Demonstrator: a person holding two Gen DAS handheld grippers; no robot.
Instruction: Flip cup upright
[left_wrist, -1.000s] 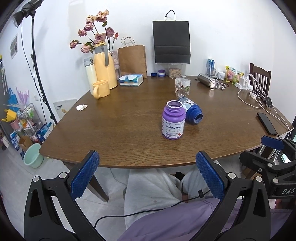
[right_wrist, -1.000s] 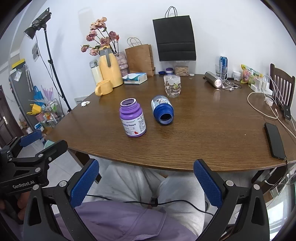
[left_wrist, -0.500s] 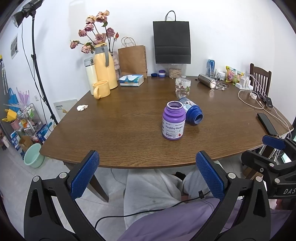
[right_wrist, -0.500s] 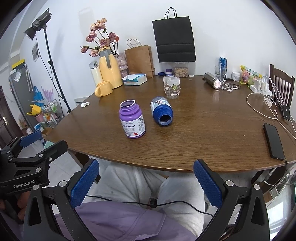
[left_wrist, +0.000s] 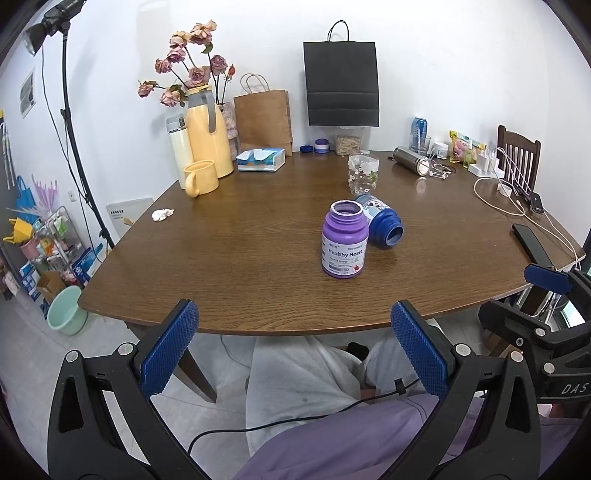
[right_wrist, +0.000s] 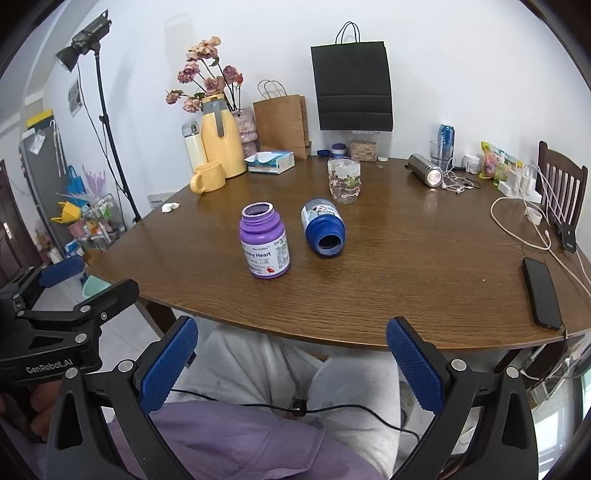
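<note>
A blue container (left_wrist: 380, 223) (right_wrist: 323, 230) lies on its side on the brown table (left_wrist: 240, 258), its open mouth turned toward me. Just left of it stands a purple "Healthy Heart" bottle (left_wrist: 344, 240) (right_wrist: 264, 245), upright and without a lid. Behind them is a clear patterned glass (left_wrist: 363, 173) (right_wrist: 343, 181). My left gripper (left_wrist: 291, 314) is open, low in front of the table's near edge and over a person's lap. My right gripper (right_wrist: 291, 328) is open too, at the same height. Neither touches anything.
At the back left stand a yellow mug (left_wrist: 201, 177), a yellow thermos jug (left_wrist: 207, 133), a tissue box (left_wrist: 260, 159) and paper bags. A steel flask (left_wrist: 412, 158), cables and a black phone (right_wrist: 541, 293) lie on the right. A chair (left_wrist: 517, 158) stands far right.
Both views have shifted only slightly. Nothing on the table has moved, and both grippers stay open.
</note>
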